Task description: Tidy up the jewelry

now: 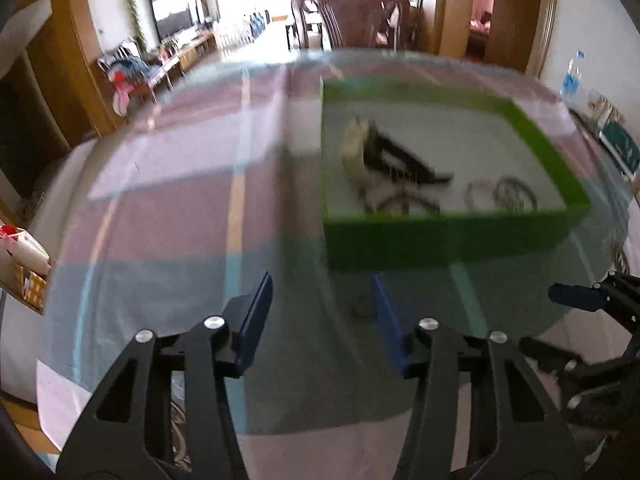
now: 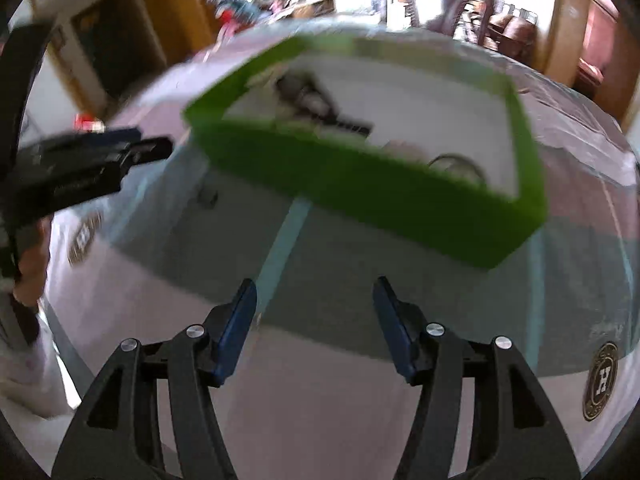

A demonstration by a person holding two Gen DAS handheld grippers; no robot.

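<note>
a living room lies behind, with a dark wooden chair (image 1: pixel 352 12) at the far side of a table (image 1: pixel 168 216) covered in a cloth of pink, grey and pale blue blocks. on the cloth sits a green tray (image 1: pixel 440 236) with a white floor. inside it lies the jewelry: a blurred heap of a cream piece and dark strands (image 1: pixel 384 160) toward its left part, and thin bracelets (image 1: pixel 500 194) by the near wall toward the right. the pictures are smeared, so finer detail cannot be told.

the left gripper (image 1: pixel 322 312) hangs over the cloth just in front of the tray's near wall, its blue fingers standing apart with nothing between them. a small dark thing (image 1: pixel 362 308) lies on the cloth near its right finger, too blurred to name. the right gripper (image 2: pixel 314 312) is also spread wide and empty, over the cloth in front of the tray's near corner. each gripper shows at the edge of the other's view.
</note>
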